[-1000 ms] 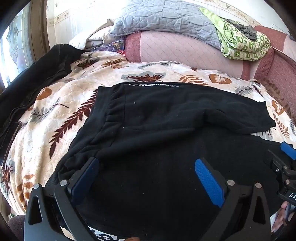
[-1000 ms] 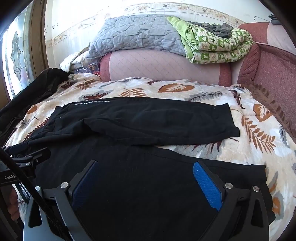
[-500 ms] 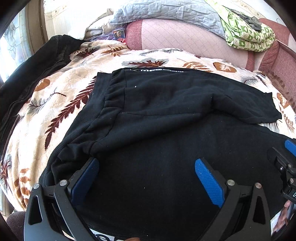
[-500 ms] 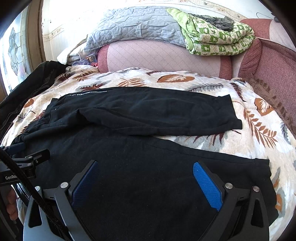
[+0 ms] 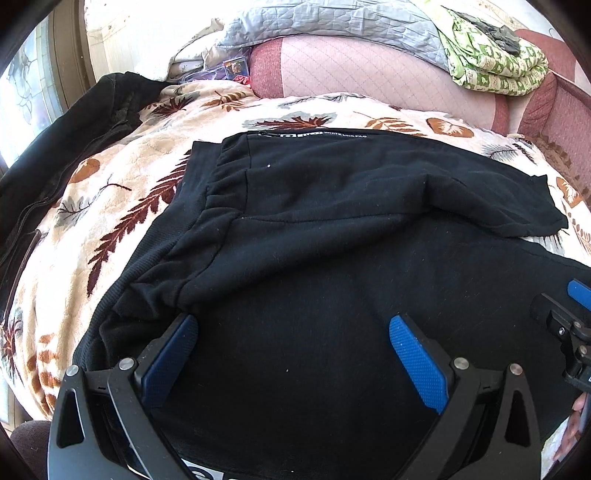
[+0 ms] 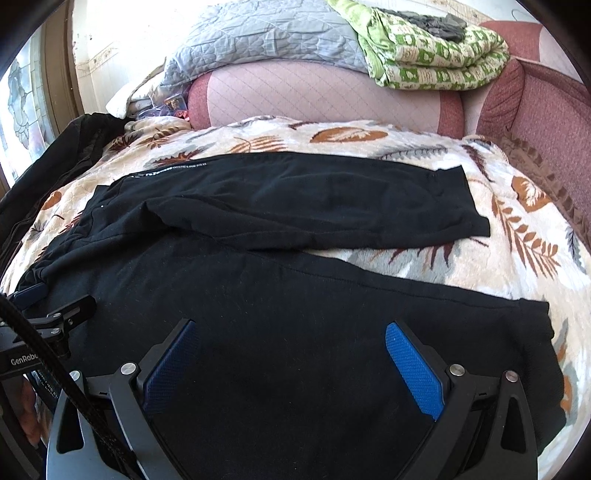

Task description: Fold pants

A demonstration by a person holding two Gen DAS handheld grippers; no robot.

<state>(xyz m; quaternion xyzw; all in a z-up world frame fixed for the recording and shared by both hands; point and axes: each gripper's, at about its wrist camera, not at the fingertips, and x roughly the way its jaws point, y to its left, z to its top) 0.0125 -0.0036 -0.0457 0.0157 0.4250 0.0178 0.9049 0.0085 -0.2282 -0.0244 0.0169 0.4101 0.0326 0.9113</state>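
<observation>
Black pants (image 5: pixel 314 221) lie spread on a leaf-patterned blanket (image 5: pixel 122 206), waistband to the left, legs running right. The far leg (image 6: pixel 314 206) lies flat and the near leg (image 6: pixel 295 332) spreads under both grippers. My left gripper (image 5: pixel 291 328) is open and empty, low over the near leg close to the waistband. My right gripper (image 6: pixel 288 332) is open and empty over the near leg, toward its hem (image 6: pixel 546 332). The right gripper shows at the right edge of the left wrist view (image 5: pixel 569 325), and the left gripper at the left edge of the right wrist view (image 6: pixel 48 314).
A black jacket (image 5: pixel 55 155) lies at the blanket's left edge. A pink quilted bolster (image 6: pixel 325 96) runs along the back with a grey quilt (image 6: pixel 266 33) and a green patterned blanket (image 6: pixel 436 55) piled on it. A red padded side (image 6: pixel 546 110) stands at right.
Both grippers have moved forward and lower over the pants, which now fill more of each view. Both stay open. The pants have not moved.
</observation>
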